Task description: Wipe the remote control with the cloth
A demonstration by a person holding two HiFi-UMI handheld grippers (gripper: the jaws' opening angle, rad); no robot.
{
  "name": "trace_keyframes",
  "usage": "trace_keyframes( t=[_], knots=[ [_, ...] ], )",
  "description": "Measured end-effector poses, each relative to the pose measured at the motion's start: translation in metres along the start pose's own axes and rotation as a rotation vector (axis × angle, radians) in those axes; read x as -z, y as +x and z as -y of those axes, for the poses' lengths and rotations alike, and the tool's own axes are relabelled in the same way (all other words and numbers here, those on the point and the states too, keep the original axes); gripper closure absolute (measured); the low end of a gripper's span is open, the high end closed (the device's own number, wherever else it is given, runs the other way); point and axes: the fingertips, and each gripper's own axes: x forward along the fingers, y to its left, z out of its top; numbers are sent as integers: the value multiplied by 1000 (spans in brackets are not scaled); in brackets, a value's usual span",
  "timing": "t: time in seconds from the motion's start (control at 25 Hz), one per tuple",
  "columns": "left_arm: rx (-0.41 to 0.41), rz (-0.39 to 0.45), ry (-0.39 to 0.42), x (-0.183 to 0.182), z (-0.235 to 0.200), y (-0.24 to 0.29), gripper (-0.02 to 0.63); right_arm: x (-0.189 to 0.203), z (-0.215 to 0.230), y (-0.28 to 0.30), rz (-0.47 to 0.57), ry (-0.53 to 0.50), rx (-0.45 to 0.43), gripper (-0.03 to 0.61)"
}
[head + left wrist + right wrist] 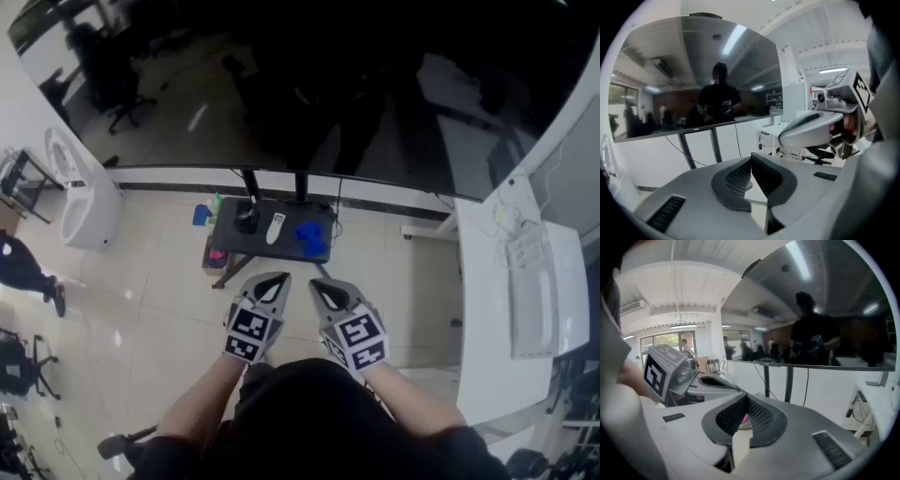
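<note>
A white remote control [276, 228] lies on a small dark table [232, 246] below a large dark screen. A blue cloth [313, 237] lies bunched to its right on the same table. My left gripper [278, 279] and right gripper [315, 284] hover side by side in front of the table, well short of it, both shut and empty. In the left gripper view the left gripper [751, 165] has its jaws pressed together; the right gripper [785, 137] shows at the right. In the right gripper view the right gripper [746, 401] is closed too.
A big black screen [309, 84] on a stand [274, 186] fills the far side. A white desk [502, 309] with a keyboard [532, 291] runs along the right. A white appliance [82, 202] stands at the left. Blue and pink items [202, 216] sit by the table's left side.
</note>
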Motion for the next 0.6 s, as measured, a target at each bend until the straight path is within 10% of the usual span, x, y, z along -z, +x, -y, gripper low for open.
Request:
trace_keyframes(
  t=[0.6],
  knots=[
    [-168,-165,-69,106,-116,134,380,65,34,55,-157,119,22,569]
  ],
)
